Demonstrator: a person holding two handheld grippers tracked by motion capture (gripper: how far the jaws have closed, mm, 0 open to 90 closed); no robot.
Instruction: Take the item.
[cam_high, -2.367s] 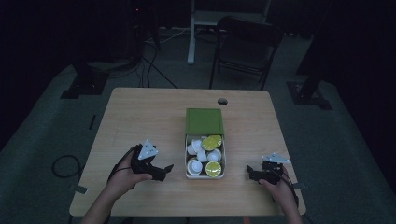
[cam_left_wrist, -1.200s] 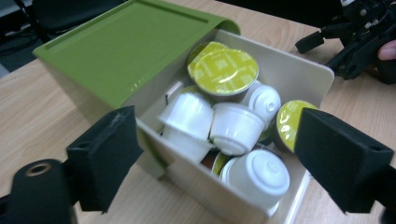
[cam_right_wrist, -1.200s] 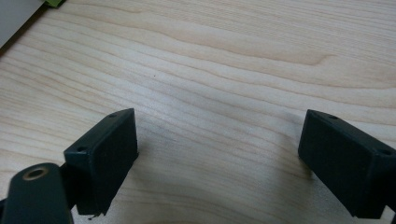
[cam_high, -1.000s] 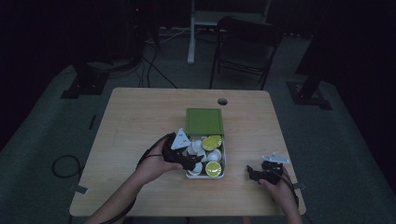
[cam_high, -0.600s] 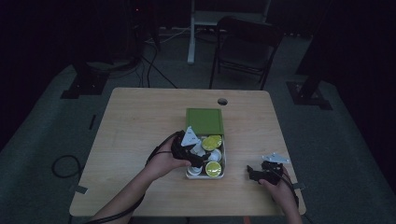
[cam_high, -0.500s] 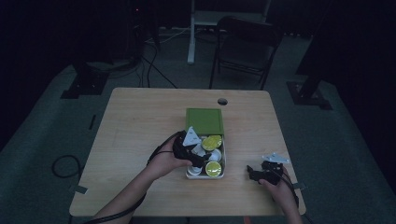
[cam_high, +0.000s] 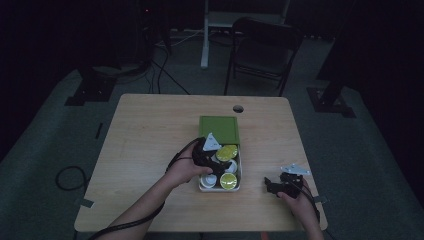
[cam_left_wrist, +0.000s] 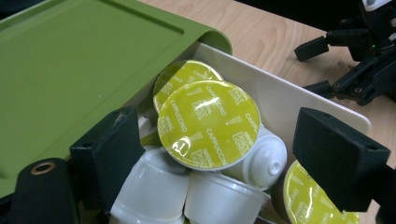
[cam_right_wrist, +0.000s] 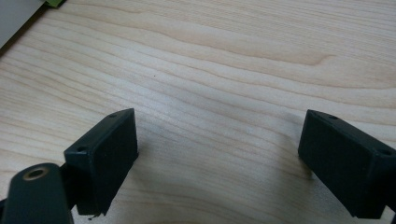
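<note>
A white box (cam_high: 220, 189) with its green lid (cam_high: 220, 129) slid back holds several coffee capsules. My left gripper (cam_high: 220, 165) hangs over the box, open. In the left gripper view its jaws stand either side of a capsule with a yellow-green foil top (cam_left_wrist: 208, 123), with a gap on each side. White capsules (cam_left_wrist: 154, 186) lie under it, beside the green lid (cam_left_wrist: 70, 60) and the box's white wall (cam_left_wrist: 289, 102). My right gripper (cam_high: 270, 186) rests low on the table right of the box, open (cam_right_wrist: 219, 158), with bare wood between its jaws.
The wooden table (cam_high: 150, 135) has a round cable hole (cam_high: 238, 108) at its far edge. A chair (cam_high: 262, 50) and stands are on the floor behind. The right gripper (cam_left_wrist: 355, 60) lies beyond the box in the left gripper view.
My left gripper has moved from the table left of the box to above the capsules, then a little further right and down. The right gripper has stayed put.
</note>
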